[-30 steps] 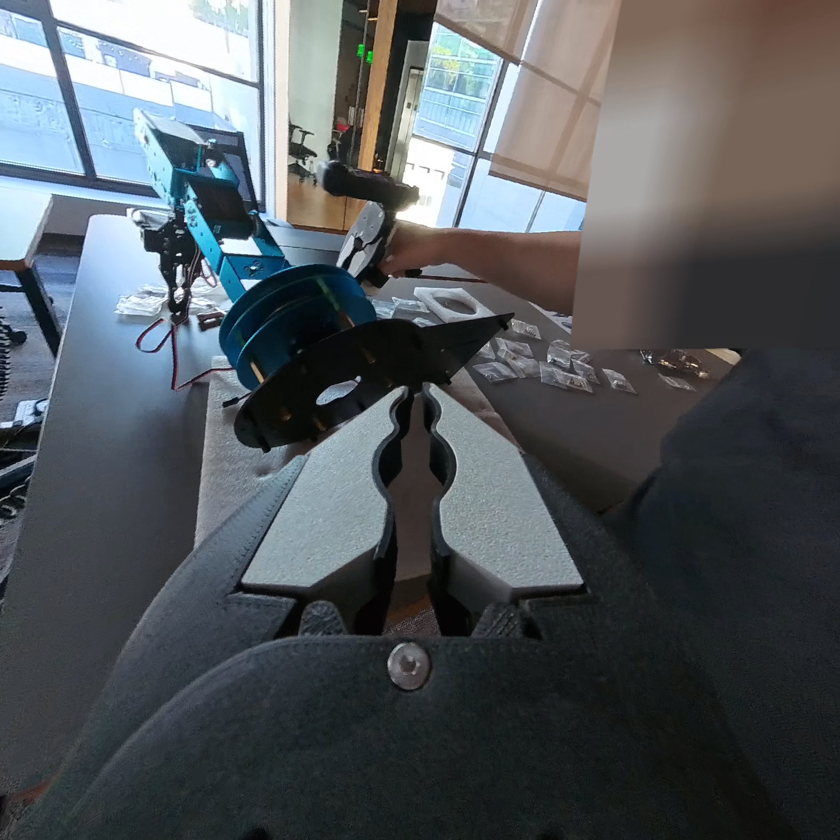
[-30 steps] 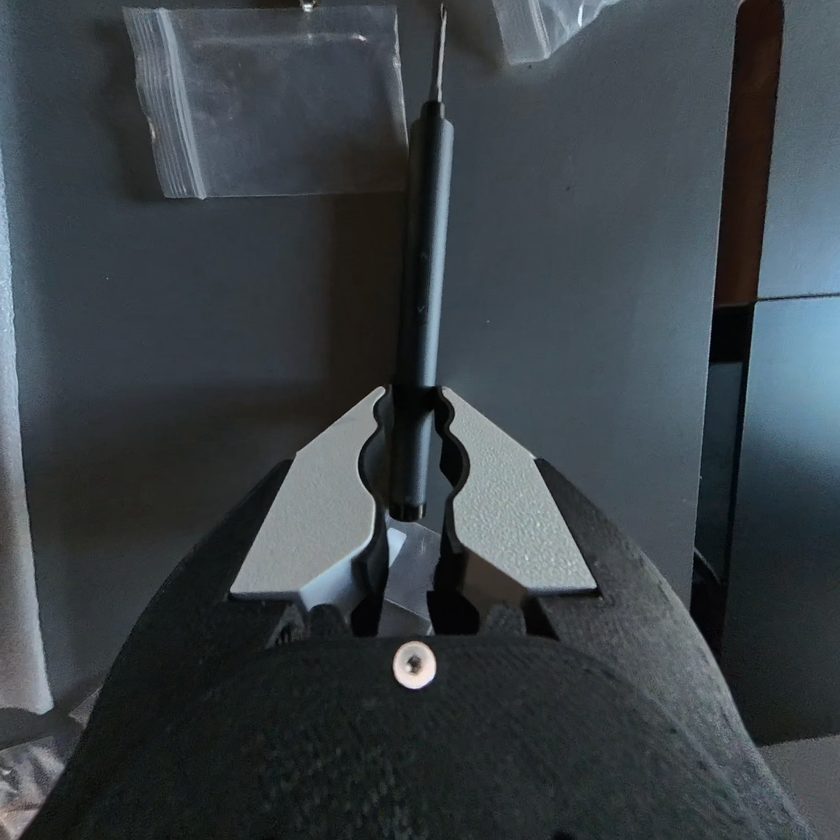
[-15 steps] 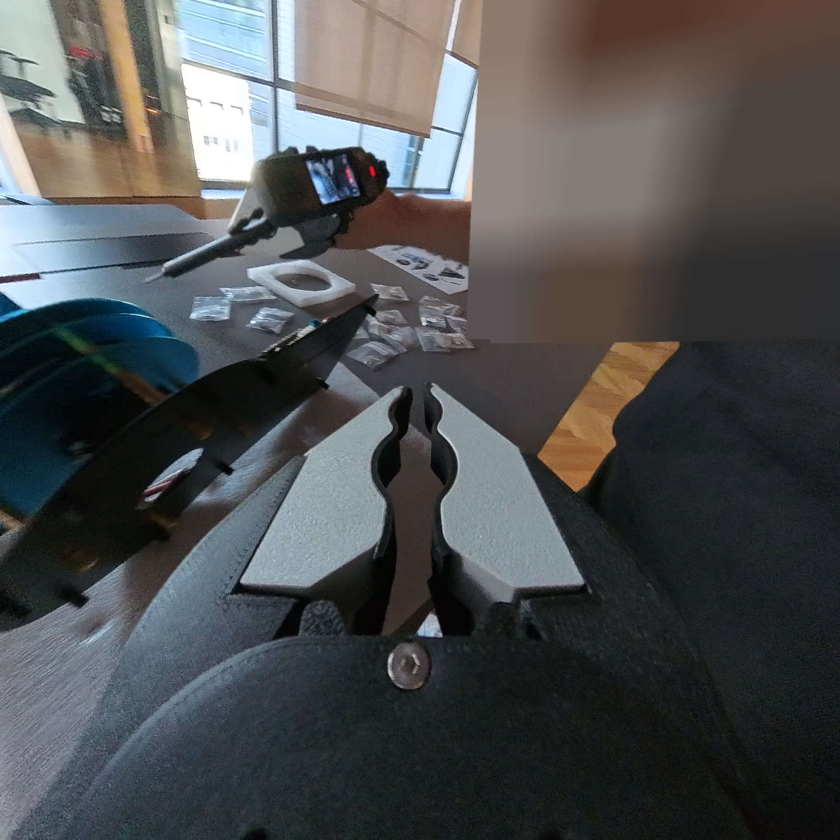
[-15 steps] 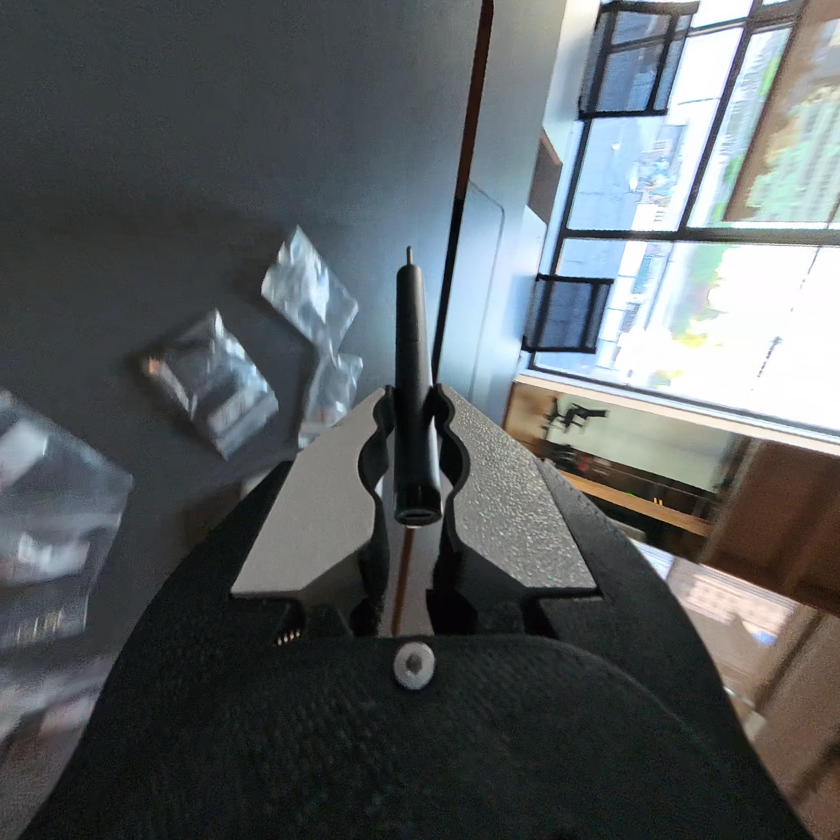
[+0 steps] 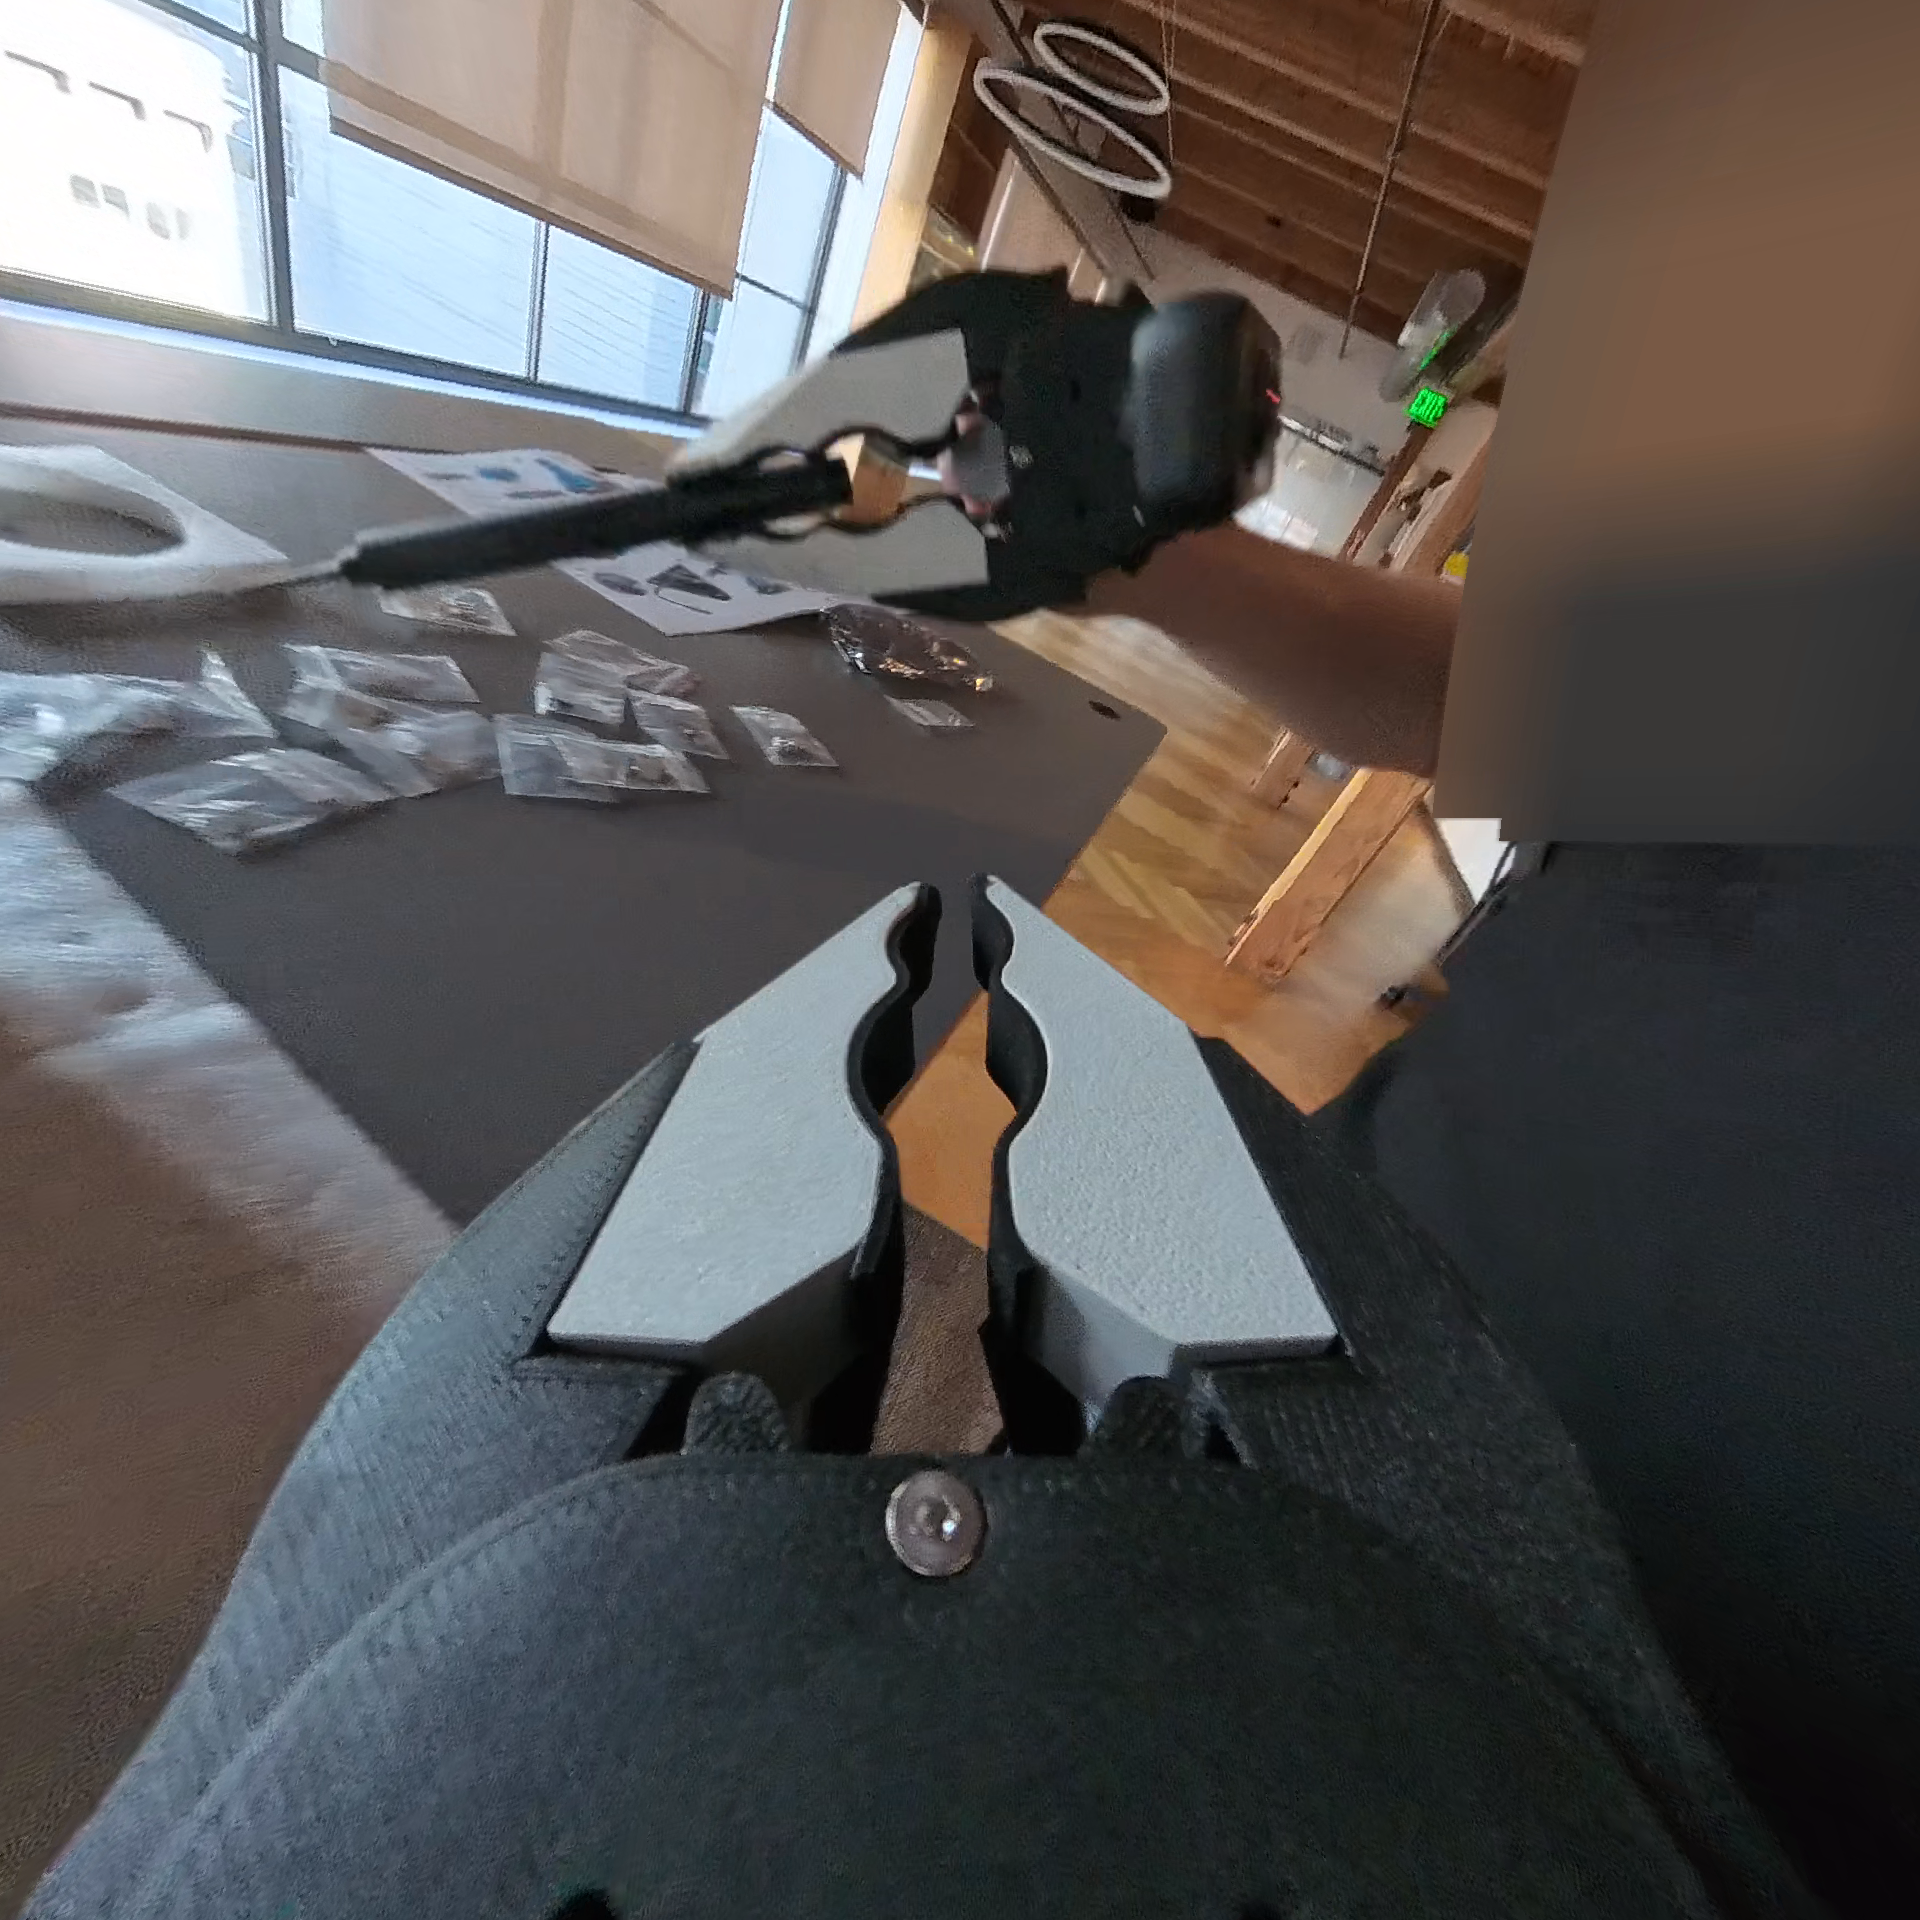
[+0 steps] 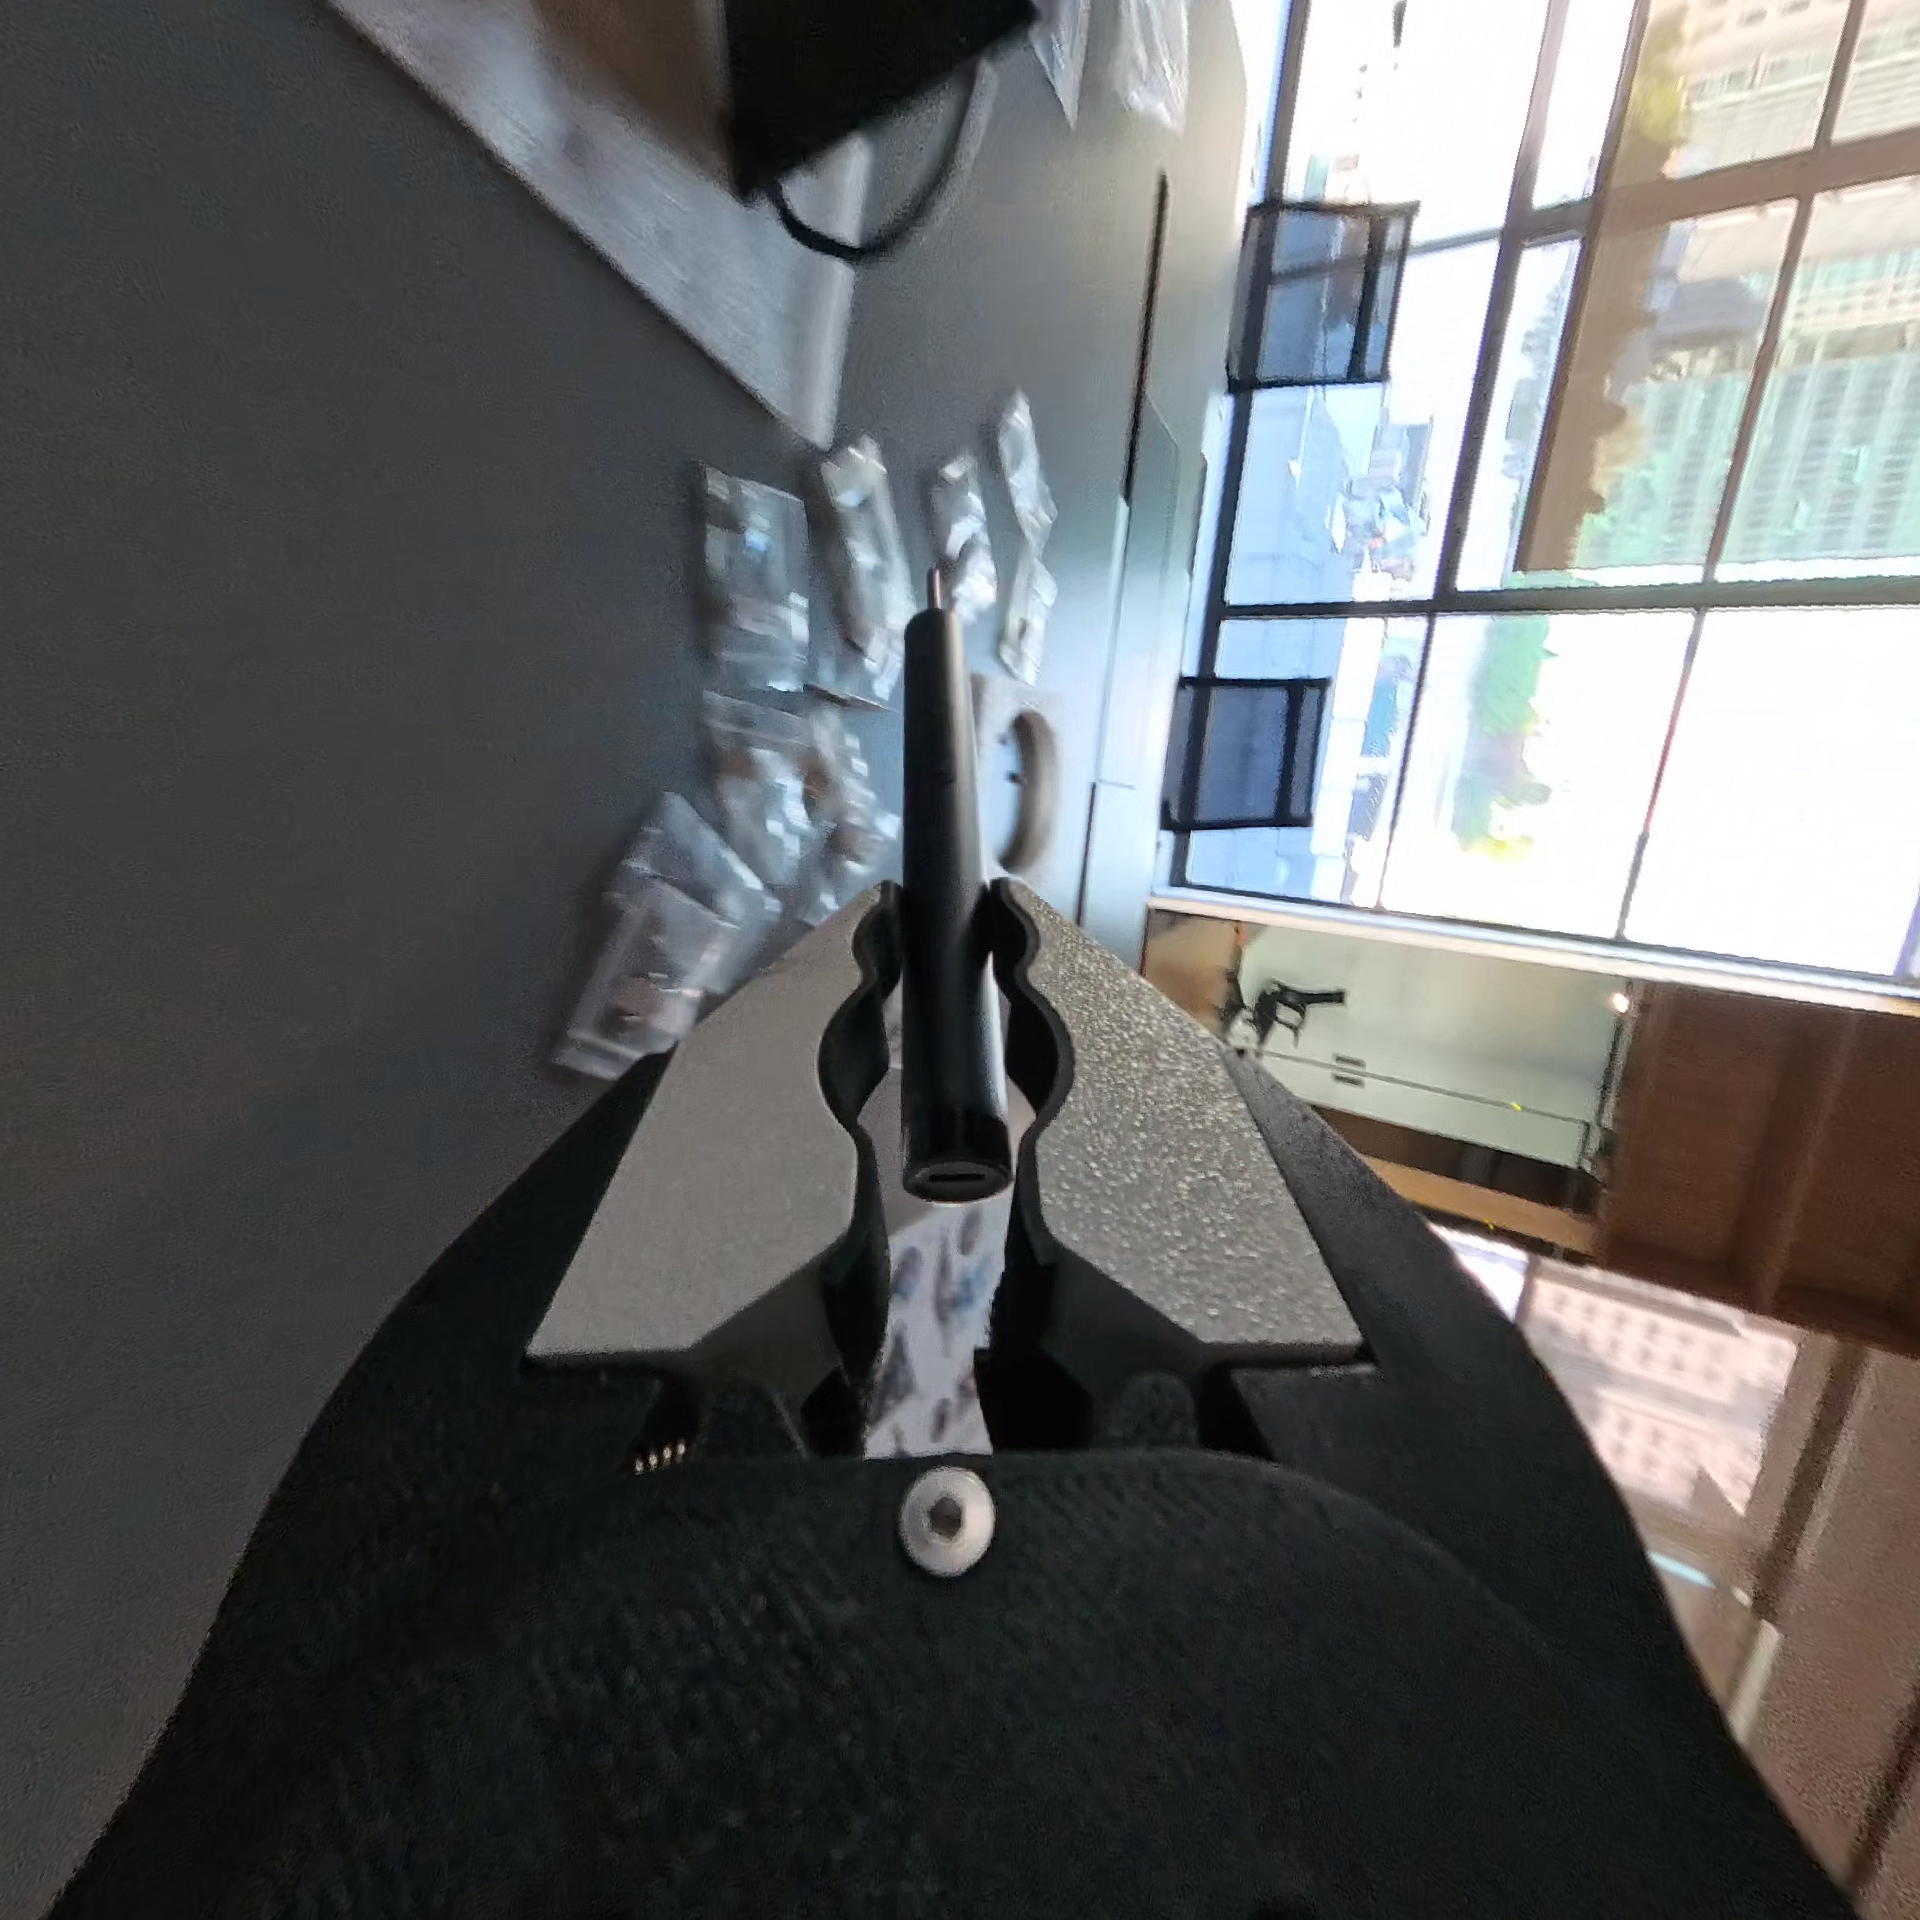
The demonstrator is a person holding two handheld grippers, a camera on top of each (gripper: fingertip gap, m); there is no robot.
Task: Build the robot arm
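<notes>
Since the earlier frames both views have swung: the blue wheeled assembly has left the left wrist view, and the right claw (image 5: 727,499), once farther off over the table (image 5: 540,935), now looms large at 12 o'clock.

In the left wrist view the left claw (image 5: 956,899) hangs over the table's near corner, its grey fingers (image 5: 748,1143) nearly together with only a thin slit between them and nothing in it. The table edge runs from 6 toward 1 o'clock; past it lies open wooden floor (image 5: 1164,883) with a timber leg (image 5: 1320,883) at 2 o'clock. A dark garment fills the 3 to 5 o'clock side and cuts off the view there.

At 10 o'clock small clear bags (image 5: 582,758) lie scattered on the table, their contents too blurred to tell. Farther off lie a crumpled foil wrapper (image 5: 904,655), printed sheets (image 5: 675,592) and a white foam frame (image 5: 94,530) cut off at the left edge.

The right claw (image 6: 940,899) is closed on a slim black screwdriver (image 6: 940,831), gripped near its butt end, shaft pointing along the fingers with the tip free in air. In the left wrist view the screwdriver (image 5: 540,535) points to 9 o'clock above the table, touching nothing. The right wrist view is rolled sideways; beyond the tip the bags (image 6: 769,665) smear, and a dark plate (image 6: 831,73) at 11 o'clock is cut off by the frame. Bright windows (image 6: 1610,520) stand at 2 o'clock.
</notes>
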